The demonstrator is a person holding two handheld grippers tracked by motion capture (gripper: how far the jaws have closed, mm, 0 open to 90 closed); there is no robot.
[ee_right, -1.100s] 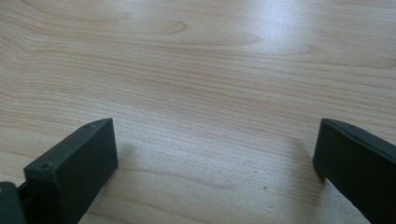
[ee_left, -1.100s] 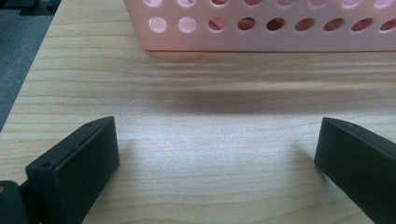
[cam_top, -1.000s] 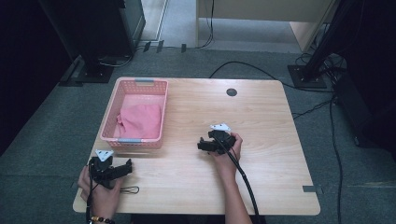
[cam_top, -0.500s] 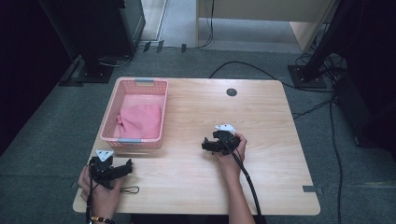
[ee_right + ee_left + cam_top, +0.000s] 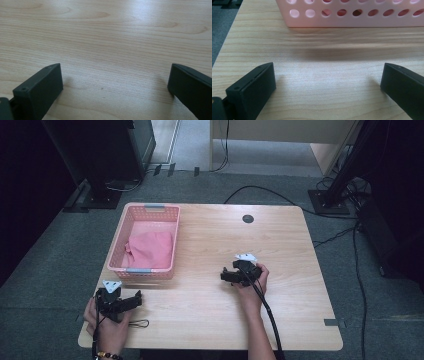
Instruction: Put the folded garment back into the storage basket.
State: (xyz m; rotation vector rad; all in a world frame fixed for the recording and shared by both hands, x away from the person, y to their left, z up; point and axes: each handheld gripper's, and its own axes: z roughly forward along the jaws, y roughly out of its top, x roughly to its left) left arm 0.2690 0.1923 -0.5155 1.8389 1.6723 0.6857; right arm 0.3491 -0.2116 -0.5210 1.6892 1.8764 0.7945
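Two grippers are held low over the table, and only one of them has shifted in the last second. Starting at the left, the left gripper is found where it was a second ago, near the front left corner, just in front of the pink basket; in the left gripper view its jaws are spread wide with nothing but bare wood between them, and the perforated basket wall is seen close ahead. A small black loop of cord lies on the table beside that hand.

Inside the basket, a crumpled pink cloth is seen lying against the floor and nearer wall; nothing else can be made out in it, and the cloth is touched by neither gripper.

Further right, the right gripper has been drawn slightly to the right and towards the person compared with a second ago, so it is now well apart from the basket. Its jaws are likewise fully parted and empty, pointing left across plain wood. This retreat, with the cloth already in the basket, is judged to mean the placing is finished and the hands are being brought to rest.
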